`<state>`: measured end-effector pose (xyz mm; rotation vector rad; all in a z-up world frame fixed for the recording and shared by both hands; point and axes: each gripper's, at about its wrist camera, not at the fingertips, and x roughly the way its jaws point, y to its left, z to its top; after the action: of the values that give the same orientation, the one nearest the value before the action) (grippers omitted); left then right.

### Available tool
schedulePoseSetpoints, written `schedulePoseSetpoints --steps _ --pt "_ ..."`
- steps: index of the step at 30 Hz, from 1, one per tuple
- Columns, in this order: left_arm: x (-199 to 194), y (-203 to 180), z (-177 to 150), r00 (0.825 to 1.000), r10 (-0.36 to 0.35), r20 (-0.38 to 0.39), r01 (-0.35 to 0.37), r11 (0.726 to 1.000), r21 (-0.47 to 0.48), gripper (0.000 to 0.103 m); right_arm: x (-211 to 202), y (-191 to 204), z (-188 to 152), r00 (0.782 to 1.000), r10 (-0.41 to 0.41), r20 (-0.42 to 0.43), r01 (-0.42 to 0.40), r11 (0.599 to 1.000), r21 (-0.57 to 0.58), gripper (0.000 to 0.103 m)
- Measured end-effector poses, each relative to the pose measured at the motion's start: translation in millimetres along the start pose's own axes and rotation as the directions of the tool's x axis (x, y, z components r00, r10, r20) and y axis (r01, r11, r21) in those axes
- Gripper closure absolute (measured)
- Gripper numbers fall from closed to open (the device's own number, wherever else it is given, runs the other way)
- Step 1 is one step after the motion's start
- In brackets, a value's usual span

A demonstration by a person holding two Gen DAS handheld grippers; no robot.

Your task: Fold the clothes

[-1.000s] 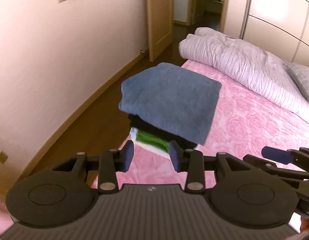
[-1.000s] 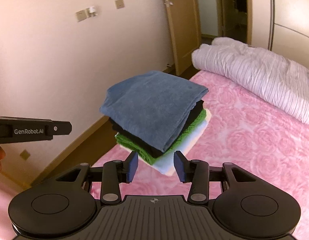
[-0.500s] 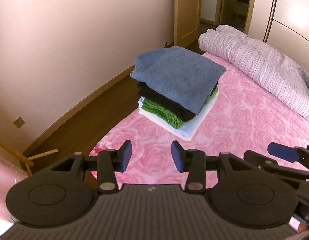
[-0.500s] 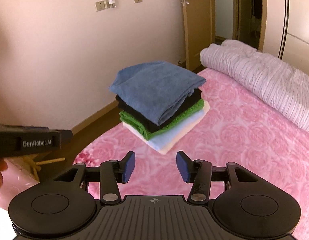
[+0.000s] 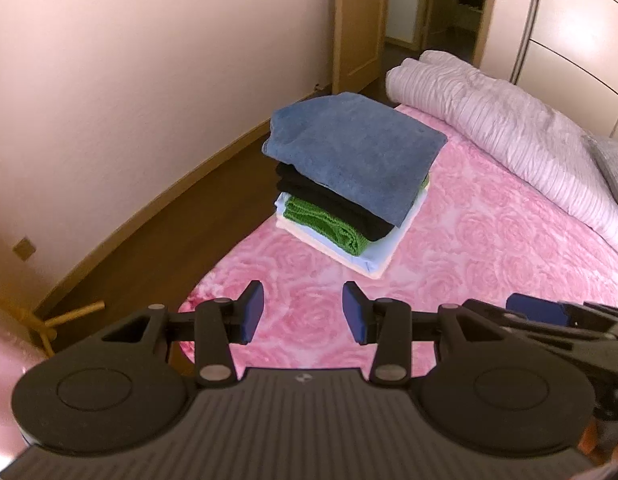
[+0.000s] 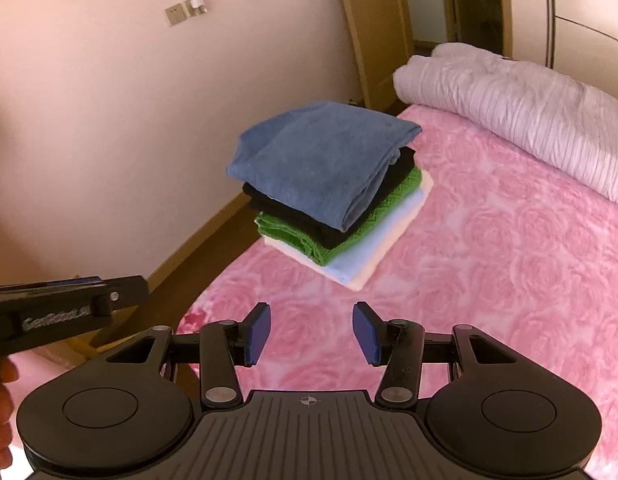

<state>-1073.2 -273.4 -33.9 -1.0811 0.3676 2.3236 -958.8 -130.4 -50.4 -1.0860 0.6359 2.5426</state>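
Observation:
A stack of folded clothes sits near the bed's left edge: a blue garment (image 5: 357, 156) (image 6: 321, 156) on top, then a black one (image 5: 329, 200), a green knit (image 5: 325, 224) (image 6: 309, 240) and pale blue and cream pieces (image 6: 365, 264) at the bottom. My left gripper (image 5: 303, 318) is open and empty, held well short of the stack. My right gripper (image 6: 312, 334) is open and empty too, at a similar distance. The right gripper shows at the right edge of the left wrist view (image 5: 541, 316); the left gripper shows at the left of the right wrist view (image 6: 69, 308).
The bed has a pink rose-patterned cover (image 5: 489, 248) (image 6: 489, 260). A rolled striped duvet (image 5: 509, 132) (image 6: 509, 100) lies at its far side. A wooden floor strip (image 5: 149, 232) runs between bed and wall. A door (image 5: 357, 20) stands beyond.
Both grippers have pulled back and up from the stack, which now looks smaller and farther away. The stack itself has not moved. Both grippers stay open.

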Motion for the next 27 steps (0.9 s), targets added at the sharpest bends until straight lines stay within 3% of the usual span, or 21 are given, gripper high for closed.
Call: schedulePoseSetpoints --steps 5,12,19,27 --pt "1.7 10.9 -2.7 1.0 -0.013 -0.005 0.013 1.0 -0.002 0.064 6.3 5.8 2.6 0.999 -0.036 -0.009 0.036 0.999 0.016 0.053" --pt "1.4 -3.1 -3.4 1.0 -0.007 0.007 0.007 1.0 -0.024 0.064 16.6 -2.5 14.4 0.998 -0.047 -0.033 0.045 0.998 -0.053 0.053" --pt "7.2 -52.5 -3.1 0.999 0.039 -0.022 -0.041 0.996 -0.075 0.064 20.4 -36.2 22.9 0.995 -0.035 -0.093 0.019 0.987 -0.162 0.053" --pt "6.1 -127.8 -9.6 0.993 0.092 -0.069 -0.102 0.981 -0.166 0.063 7.4 -106.0 33.2 0.988 -0.016 -0.151 -0.021 0.97 -0.242 0.053"
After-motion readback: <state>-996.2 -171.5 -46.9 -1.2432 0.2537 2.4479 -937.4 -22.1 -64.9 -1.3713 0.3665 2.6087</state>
